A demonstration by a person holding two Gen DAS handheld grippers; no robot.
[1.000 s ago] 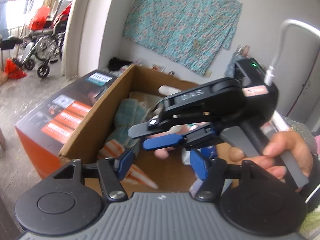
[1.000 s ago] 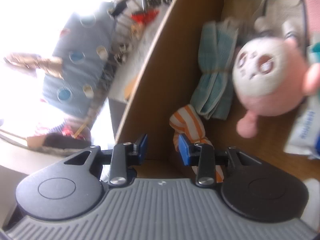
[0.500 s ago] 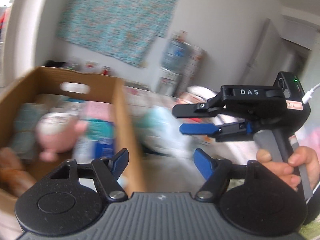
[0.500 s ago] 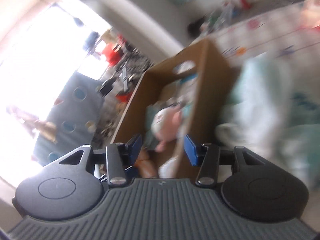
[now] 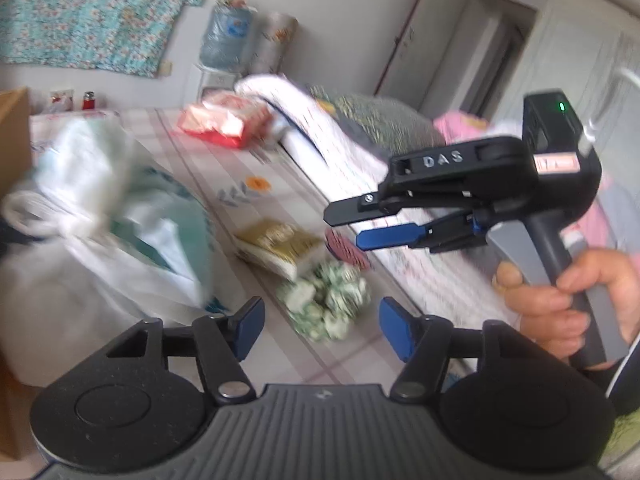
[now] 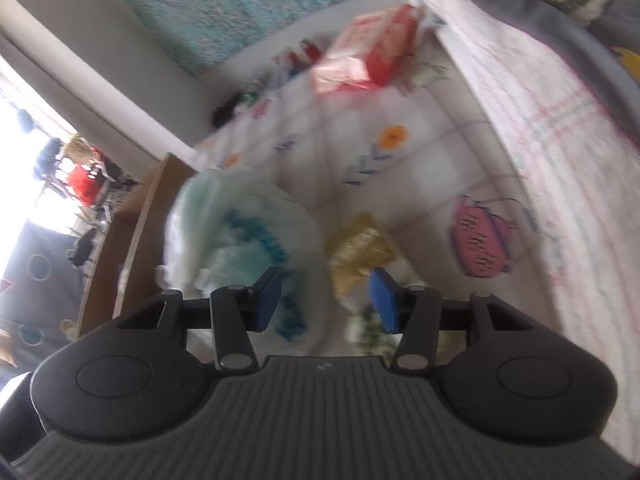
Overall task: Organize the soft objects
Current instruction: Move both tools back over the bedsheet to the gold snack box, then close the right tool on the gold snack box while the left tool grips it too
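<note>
Both hand-held grippers are held empty above the bed; the left hand-held gripper (image 5: 320, 326) is spread wide around the green-and-white scrunchie (image 5: 326, 300) at lower centre, seemingly for pickup; the right hand-held gripper (image 5: 362, 226), centre right, is parted moderately; the cardboard box (image 6: 124, 240) is seen at left.
</note>
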